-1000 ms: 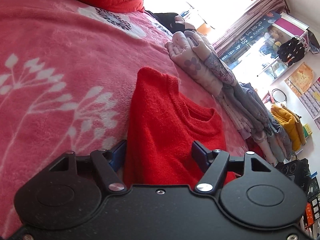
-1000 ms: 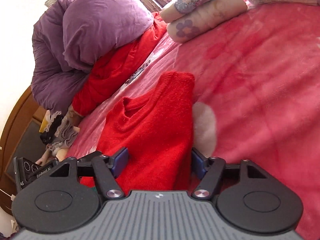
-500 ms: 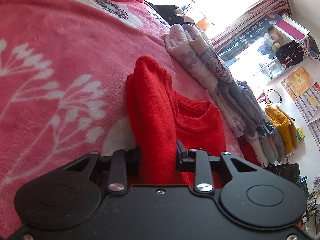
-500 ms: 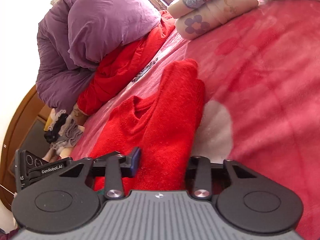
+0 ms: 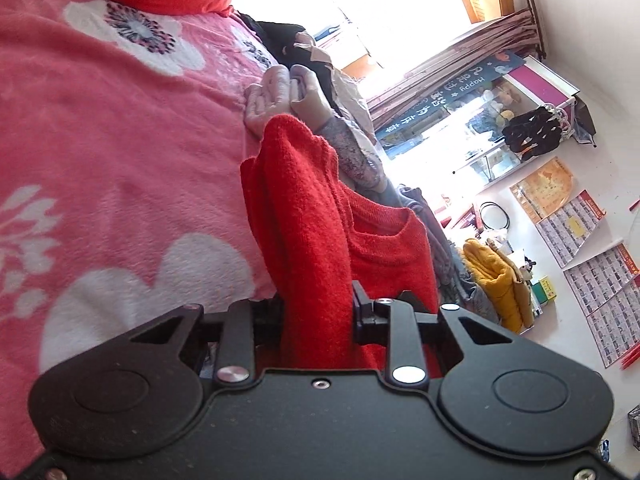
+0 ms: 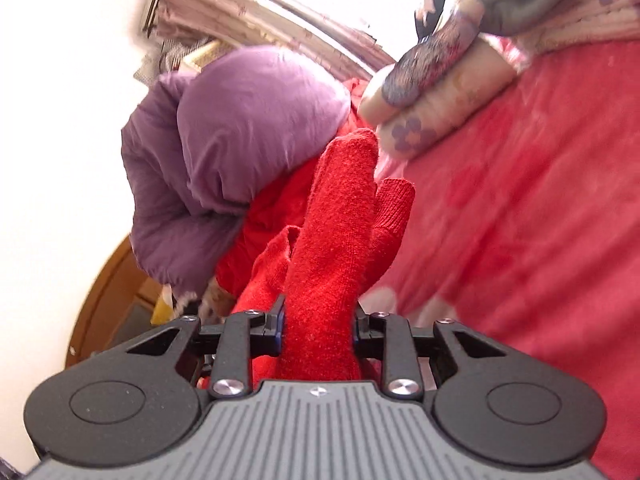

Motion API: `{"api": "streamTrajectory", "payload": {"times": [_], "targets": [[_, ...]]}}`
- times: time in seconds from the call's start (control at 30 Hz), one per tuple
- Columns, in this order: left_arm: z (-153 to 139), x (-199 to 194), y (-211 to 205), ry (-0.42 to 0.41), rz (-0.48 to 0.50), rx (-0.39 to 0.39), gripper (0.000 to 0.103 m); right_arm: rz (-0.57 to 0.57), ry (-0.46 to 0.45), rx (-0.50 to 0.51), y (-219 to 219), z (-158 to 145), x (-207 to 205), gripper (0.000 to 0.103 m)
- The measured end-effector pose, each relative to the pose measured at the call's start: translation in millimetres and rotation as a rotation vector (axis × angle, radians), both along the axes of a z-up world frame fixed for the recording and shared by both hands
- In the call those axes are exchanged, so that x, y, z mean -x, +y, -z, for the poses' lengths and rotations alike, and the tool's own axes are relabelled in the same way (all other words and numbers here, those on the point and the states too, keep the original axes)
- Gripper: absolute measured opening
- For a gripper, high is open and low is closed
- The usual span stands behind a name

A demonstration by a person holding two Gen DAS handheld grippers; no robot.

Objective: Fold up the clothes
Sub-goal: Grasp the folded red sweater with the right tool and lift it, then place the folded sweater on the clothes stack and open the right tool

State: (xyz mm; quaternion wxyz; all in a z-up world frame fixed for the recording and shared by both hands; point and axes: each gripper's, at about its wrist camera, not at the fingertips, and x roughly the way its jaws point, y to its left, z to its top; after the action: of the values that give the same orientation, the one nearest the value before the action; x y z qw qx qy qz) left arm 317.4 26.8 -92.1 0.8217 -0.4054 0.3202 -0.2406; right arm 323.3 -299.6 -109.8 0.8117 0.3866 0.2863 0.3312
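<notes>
Behind bunched red sweater (image 5: 316,248), both grippers' fingertips hide, right fingers (image 6: 276,322) closing.

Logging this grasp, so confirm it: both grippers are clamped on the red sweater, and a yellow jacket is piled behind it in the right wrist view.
The jacket's colour is wrong. The right wrist view shows a purple jacket behind the red sweater; both grippers do clamp the sweater.

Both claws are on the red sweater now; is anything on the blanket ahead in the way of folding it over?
Nothing visible on the pink blanket directly ahead of the red sweater. The rolled floral clothes lie just past its far end, close enough to crowd a forward fold.
</notes>
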Motion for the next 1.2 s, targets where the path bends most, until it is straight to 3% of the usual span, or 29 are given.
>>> {"api": "streamTrajectory", "payload": {"times": [0.13,0.3,0.63,0.87,0.97,1.03,1.1,1.2], "targets": [[-20.5,-49.5,-13.8,-0.016,0.005,0.036,0.026,0.04,-0.015,-0.028,-21.9,-20.5,-30.0,0.029],[-47.4,-124.2,-23.3,-0.045,0.007,0.06,0.026,0.058,-0.001,-0.064,-42.6,-43.8,-105.9,0.029],[-70.3,-256.8,-36.2,-0.09,0.008,0.078,0.026,0.086,-0.076,0.011,-56.6,-92.9,-258.2,0.029],[-27.4,-316.0,-42.8,-0.053,0.025,0.048,0.026,0.184,-0.058,0.052,-58.0,-64.7,-326.2,0.03],[5.2,-327.3,-44.8,0.014,0.016,-0.038,0.029,0.251,-0.06,0.164,-46.7,-42.6,-329.0,0.03],[18.1,-327.5,-40.0,0.034,-0.001,-0.017,0.032,0.286,-0.041,0.24,-37.3,-21.2,-326.9,0.027],[12.6,-321.7,-37.6,0.026,-0.003,-0.017,0.034,0.31,-0.062,0.318,-24.6,-8.8,-323.6,0.027],[-6.3,-300.2,-26.2,0.011,-0.011,0.003,0.048,0.338,-0.058,0.292,-23.6,-13.2,-319.8,0.031]]}}
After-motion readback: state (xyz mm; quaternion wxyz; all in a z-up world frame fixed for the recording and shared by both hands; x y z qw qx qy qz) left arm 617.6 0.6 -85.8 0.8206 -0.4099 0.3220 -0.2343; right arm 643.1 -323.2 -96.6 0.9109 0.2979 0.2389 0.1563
